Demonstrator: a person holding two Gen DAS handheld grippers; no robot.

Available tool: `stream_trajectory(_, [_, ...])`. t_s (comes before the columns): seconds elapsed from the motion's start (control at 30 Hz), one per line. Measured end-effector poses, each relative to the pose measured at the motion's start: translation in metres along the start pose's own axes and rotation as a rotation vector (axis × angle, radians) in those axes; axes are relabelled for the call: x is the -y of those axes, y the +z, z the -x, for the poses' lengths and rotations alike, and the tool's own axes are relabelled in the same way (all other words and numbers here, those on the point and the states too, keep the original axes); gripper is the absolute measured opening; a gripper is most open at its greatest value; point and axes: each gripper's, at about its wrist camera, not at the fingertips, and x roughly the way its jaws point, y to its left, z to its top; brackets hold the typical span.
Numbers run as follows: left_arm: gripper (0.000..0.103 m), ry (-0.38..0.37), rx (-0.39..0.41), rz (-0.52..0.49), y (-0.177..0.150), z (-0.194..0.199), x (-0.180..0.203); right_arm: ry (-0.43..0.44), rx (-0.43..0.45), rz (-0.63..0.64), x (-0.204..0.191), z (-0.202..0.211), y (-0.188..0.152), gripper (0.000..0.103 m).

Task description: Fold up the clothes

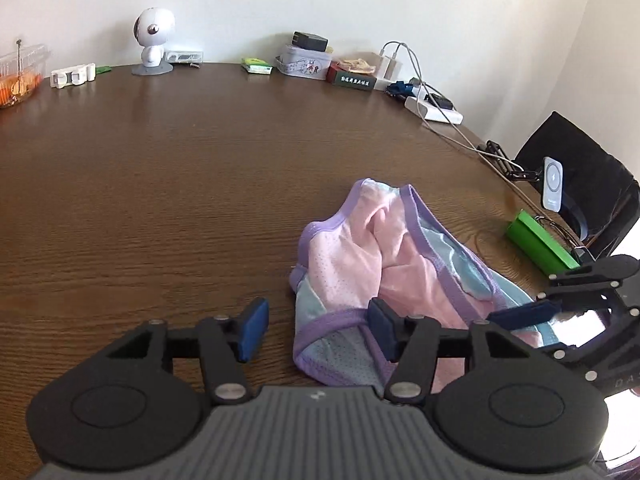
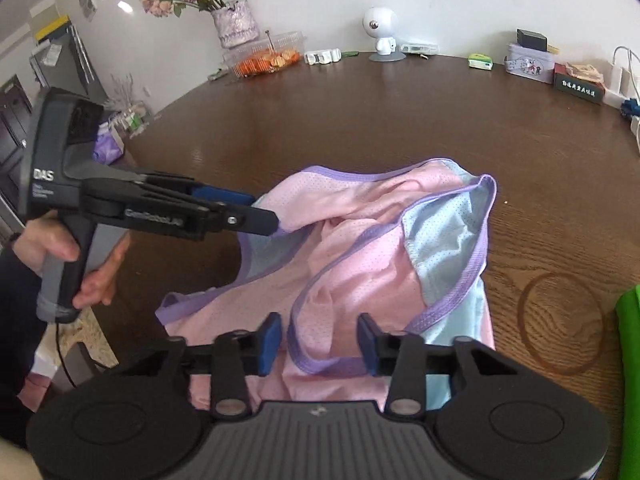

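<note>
A pink and light-blue mesh garment [image 1: 384, 264] with purple trim lies crumpled on the brown wooden table [image 1: 160, 184]. My left gripper [image 1: 316, 330] is open, its jaws standing either side of the garment's near purple-trimmed edge. In the right wrist view the same garment [image 2: 360, 248] fills the middle. My right gripper [image 2: 318, 338] is open just over a purple-trimmed edge. The left gripper [image 2: 260, 212] reaches in from the left there, its tips at the garment's left edge. The right gripper [image 1: 560, 308] shows at the right edge of the left wrist view.
Along the far table edge stand a white toy figure [image 1: 152, 40], a tin box [image 1: 304, 62], chargers with cables [image 1: 424, 96] and a plastic box of orange food [image 2: 264, 56]. A green box [image 1: 540, 244] and a phone stand [image 1: 554, 184] sit right of the garment. A flower vase [image 2: 234, 24] stands far left.
</note>
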Motion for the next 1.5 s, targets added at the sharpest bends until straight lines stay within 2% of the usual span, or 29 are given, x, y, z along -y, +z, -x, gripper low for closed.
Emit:
stream_trajectory(0.03, [0.005, 0.000, -0.006, 0.022, 0.001, -0.002, -0.002, 0.004, -0.007, -0.013, 0.002, -0.001, 0.001, 0.004])
stream_trajectory(0.17, [0.003, 0.013, 0.035, 0.083, 0.000, 0.014, -0.007, -0.135, 0.051, -0.068, 0.036, 0.020, 0.024, 0.001])
stream_trajectory(0.23, [0.003, -0.004, 0.049, 0.112, -0.005, 0.029, -0.004, -0.261, 0.104, -0.078, 0.059, 0.031, 0.042, 0.001])
stream_trajectory(0.3, [0.003, -0.075, 0.032, 0.131, -0.013, 0.040, 0.007, -0.374, 0.162, -0.049, 0.072, 0.035, 0.058, 0.001])
stream_trajectory(0.33, [0.003, -0.125, 0.011, 0.138, -0.018, 0.041, 0.016, -0.383, 0.198, -0.027, 0.079, 0.035, 0.066, 0.002])
stream_trajectory(0.37, [0.004, -0.178, -0.024, 0.141, -0.022, 0.039, 0.026, -0.372, 0.201, -0.007, 0.085, 0.029, 0.075, 0.008])
stream_trajectory(0.43, [0.012, -0.257, -0.065, 0.131, -0.030, 0.036, 0.043, -0.395, 0.117, 0.019, 0.090, 0.014, 0.090, 0.022])
stream_trajectory(0.5, [0.036, -0.291, -0.053, 0.108, -0.032, 0.042, 0.049, -0.442, 0.118, 0.043, 0.076, 0.013, 0.092, 0.024])
stream_trajectory(0.53, [0.043, -0.272, -0.022, 0.095, -0.032, 0.048, 0.048, -0.406, 0.140, 0.040, 0.067, 0.017, 0.088, 0.030])
stream_trajectory(0.57, [0.051, -0.235, 0.010, 0.089, -0.031, 0.055, 0.045, -0.364, 0.162, 0.035, 0.058, 0.021, 0.083, 0.041])
stream_trajectory(0.63, [0.054, -0.128, 0.062, 0.105, -0.026, 0.064, 0.030, -0.172, 0.139, 0.043, 0.036, 0.021, 0.066, 0.049])
stream_trajectory(0.7, [0.054, -0.007, 0.095, 0.137, -0.019, 0.066, 0.010, -0.063, 0.100, 0.041, 0.013, 0.010, 0.048, 0.049])
stream_trajectory(0.77, [0.054, 0.121, 0.110, 0.160, -0.012, 0.065, -0.006, -0.020, 0.067, 0.039, -0.003, -0.007, 0.035, 0.049])
stream_trajectory(0.83, [0.054, 0.181, 0.120, 0.200, -0.007, 0.064, -0.020, -0.037, 0.015, 0.031, -0.020, -0.032, 0.024, 0.049])
stream_trajectory(0.9, [0.054, 0.175, 0.135, 0.220, -0.004, 0.065, -0.026, -0.080, 0.019, 0.054, -0.029, -0.049, 0.014, 0.042])
stream_trajectory(0.93, [0.054, 0.165, 0.145, 0.220, -0.002, 0.066, -0.027, -0.113, 0.019, 0.074, -0.032, -0.051, 0.012, 0.019])
stream_trajectory(0.97, [0.054, 0.158, 0.153, 0.216, -0.001, 0.068, -0.026, -0.147, 0.018, 0.095, -0.034, -0.052, 0.011, 0.003])
stream_trajectory(1.03, [0.055, 0.141, 0.160, 0.185, -0.001, 0.069, -0.020, -0.090, -0.041, 0.113, -0.027, -0.039, 0.011, 0.002])
stream_trajectory(1.1, [0.063, 0.120, 0.154, 0.134, -0.003, 0.068, -0.012, -0.083, -0.089, 0.171, -0.010, -0.011, 0.005, 0.002])
stream_trajectory(1.17, [0.065, 0.096, 0.138, 0.074, -0.008, 0.062, -0.001, -0.096, -0.149, 0.238, 0.010, 0.017, -0.006, 0.002])
stream_trajectory(1.23, [0.065, 0.059, 0.120, 0.006, -0.010, 0.053, 0.012, -0.179, -0.189, 0.240, 0.036, 0.042, -0.018, 0.003])
stream_trajectory(1.27, [0.065, 0.041, 0.110, -0.025, -0.011, 0.047, 0.020, -0.240, -0.187, 0.207, 0.049, 0.052, -0.021, 0.008])
stream_trajectory(1.33, [0.065, -0.003, 0.088, -0.112, -0.011, 0.033, 0.042, -0.341, -0.144, 0.173, 0.055, 0.072, -0.026, 0.012])
stream_trajectory(1.4, [0.066, -0.039, 0.062, -0.227, -0.012, 0.018, 0.068, -0.298, -0.048, 0.146, 0.045, 0.087, -0.033, 0.028])
stream_trajectory(1.43, [0.066, -0.055, 0.048, -0.284, -0.013, 0.011, 0.080, -0.262, -0.007, 0.142, 0.037, 0.090, -0.039, 0.047])
stream_trajectory(1.47, [0.066, -0.069, 0.039, -0.340, -0.015, 0.007, 0.091, -0.245, 0.018, 0.157, 0.028, 0.089, -0.046, 0.054])
stream_trajectory(1.5, [0.066, -0.082, 0.036, -0.390, -0.018, 0.004, 0.100, -0.252, 0.027, 0.176, 0.021, 0.086, -0.053, 0.054])
